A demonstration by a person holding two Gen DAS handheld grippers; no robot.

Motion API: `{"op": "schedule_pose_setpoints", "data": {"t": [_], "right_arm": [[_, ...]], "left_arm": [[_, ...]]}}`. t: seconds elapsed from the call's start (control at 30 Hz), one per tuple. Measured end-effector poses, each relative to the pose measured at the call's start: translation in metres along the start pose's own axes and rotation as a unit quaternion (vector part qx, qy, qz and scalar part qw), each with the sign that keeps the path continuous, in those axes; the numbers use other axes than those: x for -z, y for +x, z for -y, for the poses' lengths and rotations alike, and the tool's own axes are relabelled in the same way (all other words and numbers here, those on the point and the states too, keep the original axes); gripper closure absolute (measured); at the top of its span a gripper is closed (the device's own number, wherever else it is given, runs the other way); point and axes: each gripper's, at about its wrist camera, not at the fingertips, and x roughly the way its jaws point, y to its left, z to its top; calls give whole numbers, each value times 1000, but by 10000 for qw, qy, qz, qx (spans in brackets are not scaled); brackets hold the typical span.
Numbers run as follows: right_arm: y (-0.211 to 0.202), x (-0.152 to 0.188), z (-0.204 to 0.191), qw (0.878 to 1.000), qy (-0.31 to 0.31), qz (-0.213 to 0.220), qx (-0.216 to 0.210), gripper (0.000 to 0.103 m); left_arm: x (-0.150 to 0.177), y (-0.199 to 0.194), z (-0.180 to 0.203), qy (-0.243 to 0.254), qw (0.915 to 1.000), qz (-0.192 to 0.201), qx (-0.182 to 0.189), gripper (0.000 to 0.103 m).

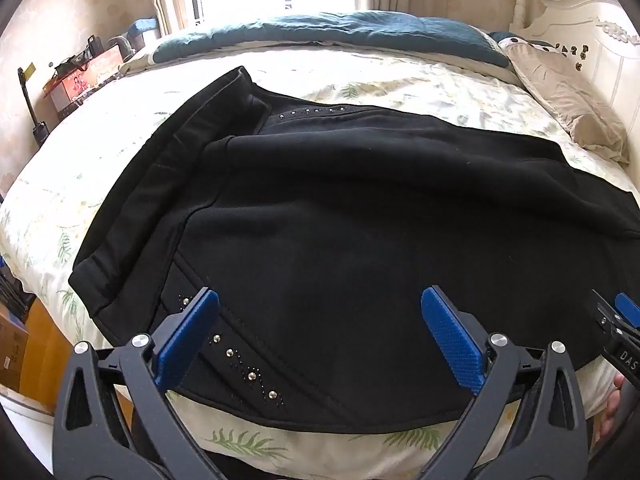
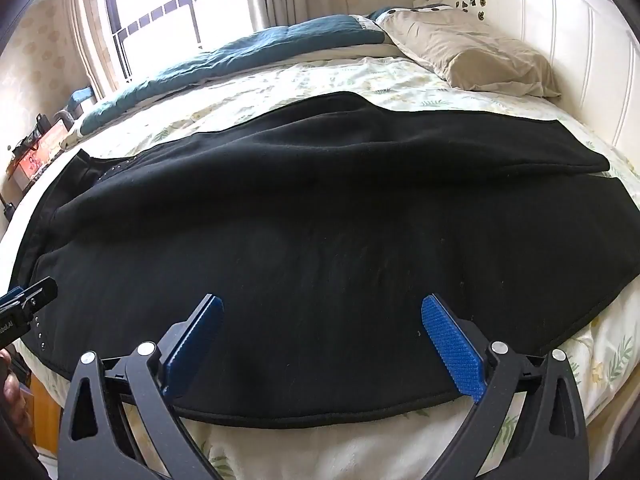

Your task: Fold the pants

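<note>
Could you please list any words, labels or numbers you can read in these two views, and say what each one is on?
"DAS": white letters on the body of the right gripper, cut off at the picture's edge.
White lettering on the left gripper body: too small and cropped to read.
Red box beside the bed: printed front, too blurred to read.
Cardboard box by the bed: dark print, unreadable.

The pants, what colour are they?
Black, with little silver studs. The pants show best in the left wrist view.

I see pants (image 1: 340,216) of matt black fleecy cloth with shiny metal studs (image 1: 251,376). The bedsheet (image 1: 420,88) is printed cotton-like cloth. My left gripper (image 1: 320,340) shows ribbed blue pads (image 1: 452,340).
</note>
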Motion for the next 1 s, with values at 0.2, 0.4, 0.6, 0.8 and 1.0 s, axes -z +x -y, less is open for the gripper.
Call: {"op": "schedule_pose_setpoints", "data": {"t": [0.2, 0.4, 0.6, 0.8, 1.0], "right_arm": [[-3, 1, -1, 10000, -7, 0, -2, 4], [-2, 3, -3, 10000, -11, -1, 9, 4], [-3, 6, -3, 10000, 20, 35, -5, 4], [-6, 6, 4, 9999, 121, 36, 20, 4], [-9, 6, 11, 9998, 182, 71, 39, 4]], "left_arm": [[3, 1, 0, -5, 10000, -29, 17, 2], [5, 0, -2, -22, 10000, -40, 4, 2], [7, 2, -5, -61, 9999, -78, 21, 2], [8, 3, -7, -70, 9999, -88, 32, 2], [6, 1, -2, -13, 10000, -51, 66, 2]]}}
